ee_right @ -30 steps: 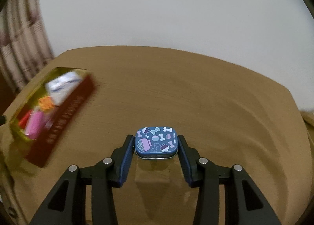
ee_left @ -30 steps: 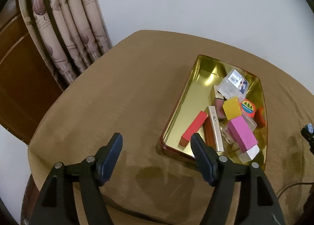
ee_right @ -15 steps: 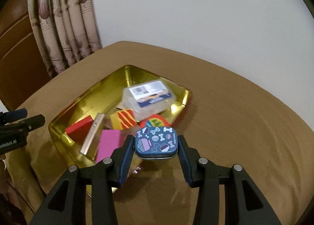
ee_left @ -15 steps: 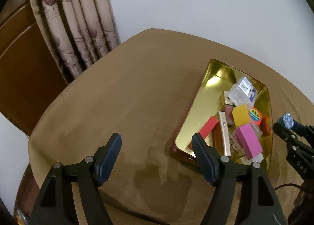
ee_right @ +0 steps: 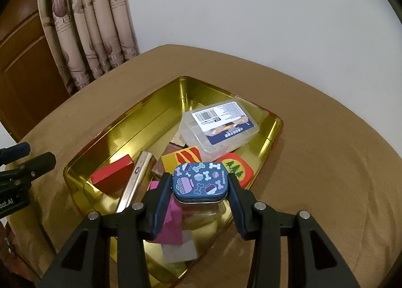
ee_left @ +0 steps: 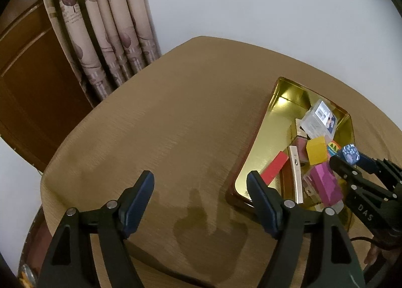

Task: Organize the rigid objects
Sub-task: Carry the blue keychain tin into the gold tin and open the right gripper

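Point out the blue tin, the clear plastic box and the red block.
blue tin [ee_right: 200,180]: right wrist view, patterned lid.
clear plastic box [ee_right: 221,127]: right wrist view, labelled lid.
red block [ee_right: 112,173]: right wrist view, top face.

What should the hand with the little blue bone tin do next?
Probably lower the blue tin a little and let go. The right gripper holds it over the gold tray, above the pink box, so it seems ready to drop in.
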A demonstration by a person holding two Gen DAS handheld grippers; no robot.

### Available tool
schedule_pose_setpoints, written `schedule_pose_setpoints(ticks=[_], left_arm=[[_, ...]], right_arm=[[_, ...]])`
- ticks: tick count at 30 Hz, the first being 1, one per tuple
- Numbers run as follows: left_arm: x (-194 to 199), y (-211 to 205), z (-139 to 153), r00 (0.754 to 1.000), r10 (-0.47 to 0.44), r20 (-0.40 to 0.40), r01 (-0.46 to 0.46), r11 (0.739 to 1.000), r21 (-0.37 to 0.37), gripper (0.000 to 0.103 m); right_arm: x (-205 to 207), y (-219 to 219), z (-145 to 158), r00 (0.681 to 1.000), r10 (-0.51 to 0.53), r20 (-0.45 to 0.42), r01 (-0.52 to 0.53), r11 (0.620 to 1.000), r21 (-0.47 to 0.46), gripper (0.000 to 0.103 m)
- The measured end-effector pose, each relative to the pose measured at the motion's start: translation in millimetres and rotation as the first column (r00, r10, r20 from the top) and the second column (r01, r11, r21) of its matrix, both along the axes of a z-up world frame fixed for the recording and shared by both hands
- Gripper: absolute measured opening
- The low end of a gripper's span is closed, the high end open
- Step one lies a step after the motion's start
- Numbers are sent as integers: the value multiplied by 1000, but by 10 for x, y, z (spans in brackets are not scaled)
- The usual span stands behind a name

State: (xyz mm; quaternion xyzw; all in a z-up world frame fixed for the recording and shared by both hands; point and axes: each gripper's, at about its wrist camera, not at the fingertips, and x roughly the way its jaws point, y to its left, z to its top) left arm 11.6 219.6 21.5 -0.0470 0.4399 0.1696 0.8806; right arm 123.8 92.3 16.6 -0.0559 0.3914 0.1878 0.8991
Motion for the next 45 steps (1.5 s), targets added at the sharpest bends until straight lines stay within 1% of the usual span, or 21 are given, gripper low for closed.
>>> schedule_pose_setpoints(ticks=[3, 16, 23, 26, 32, 39, 45], left_arm=[[-5, -1, 13, 1000, -3, 6, 3, 1000, 9, 74], [16, 45, 17, 1000, 9, 0, -9, 1000, -7, 75], [9, 81, 18, 1000, 14, 1, -14, 1000, -7, 75], [7, 81, 19, 1000, 14, -1, -14, 1000, -7, 75], [4, 77, 18, 1000, 17, 1, -17, 1000, -6, 75], [12, 60, 15, 1000, 18, 1, -18, 1000, 1, 75], [15, 66, 6, 1000, 23, 1, -23, 1000, -2, 76]], right_arm=[[25, 70, -4, 1000, 11, 1, -11, 1000, 1, 44], [-45, 401, -19, 997, 82, 3, -82, 997, -9, 44], [-108, 582, -33, 992, 122, 10, -121, 992, -35, 44], [-138, 669, -47, 990, 135, 27, -133, 989, -61, 44], [-170, 741, -40, 990, 140, 33, -137, 987, -80, 44], [-190, 710, -31, 993, 117, 28, -116, 992, -52, 45], [-176, 692, -28, 995, 96, 25, -95, 994, -50, 45]])
